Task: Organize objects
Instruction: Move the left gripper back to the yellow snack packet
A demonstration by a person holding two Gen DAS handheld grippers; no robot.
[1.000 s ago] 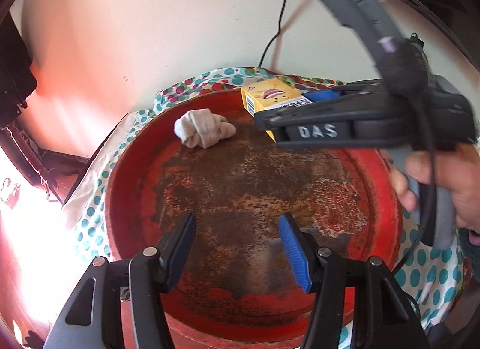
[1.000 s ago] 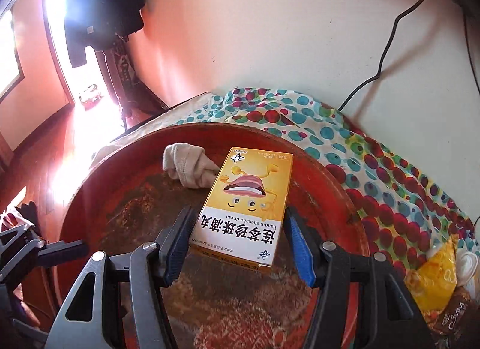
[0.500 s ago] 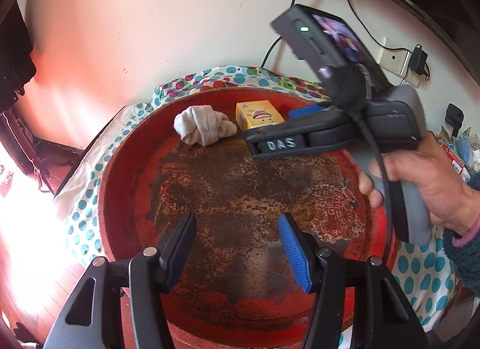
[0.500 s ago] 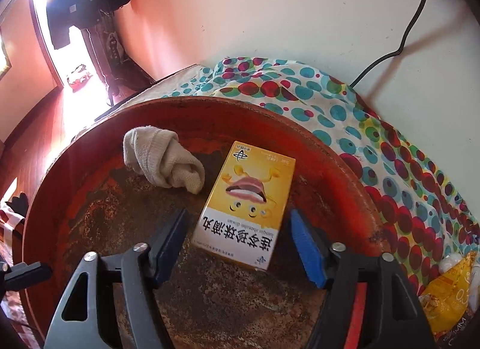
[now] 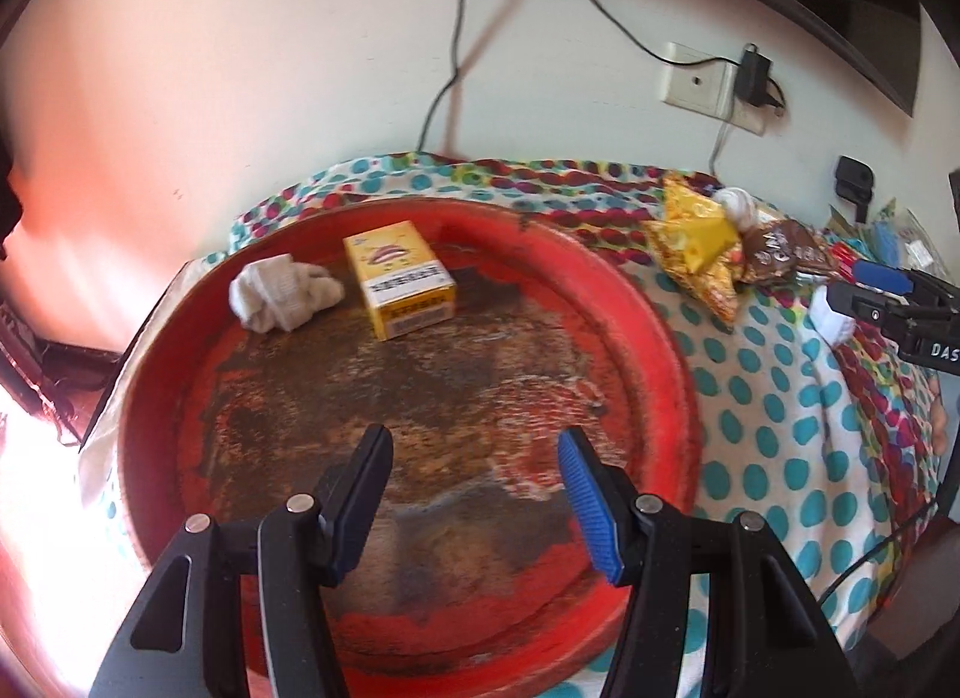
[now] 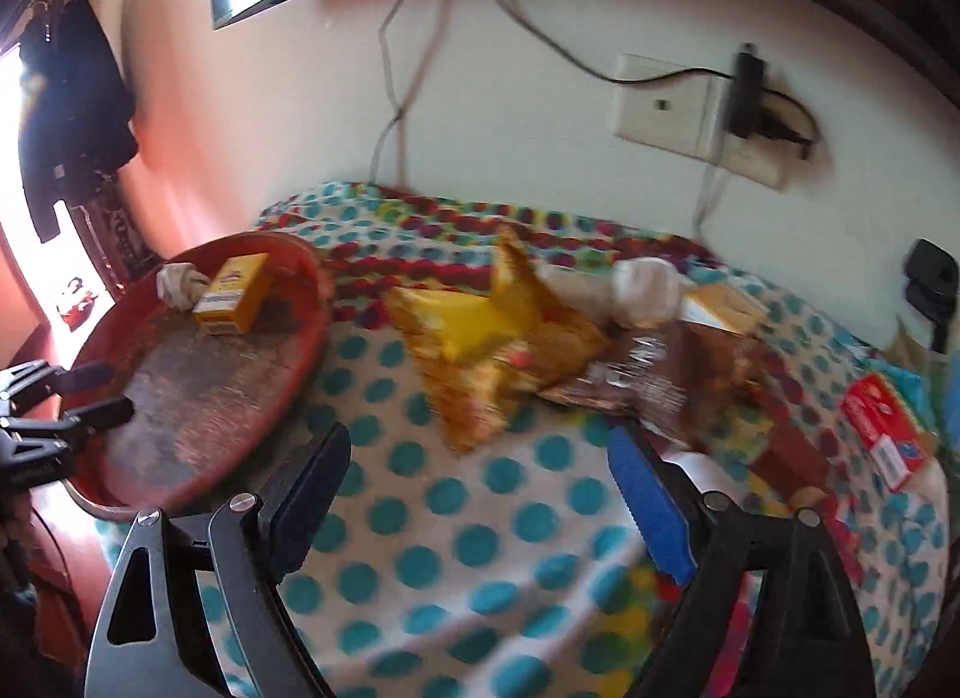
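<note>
Here the biggest thing is the polka-dot cloth [image 6: 420, 518] spread under everything against the wall. On its left part sits the round red tray [image 5: 648, 338], rusted across its floor. The left gripper [image 5: 474, 494] hangs over the tray's near half with its jaws apart and nothing between them. The right gripper [image 6: 480, 494] is over bare cloth to the right of the tray; its jaws have just been opening and now stand wide, nothing between them. Beyond it lies a crumpled yellow snack bag [image 6: 480, 338], touching a brown wrapper [image 6: 648, 380] on its right; the right-wrist view is blurred there. A red packet [image 6: 882, 422] lies near the cloth's right edge. Inside the tray, at its far side, the yellow medicine box [image 5: 399, 278] lies flat, free of both grippers. Just left of it, touching or nearly so, is a balled-up white sock [image 5: 282, 293]. A second white bundle [image 6: 642, 287] rests behind the wrapper.
</note>
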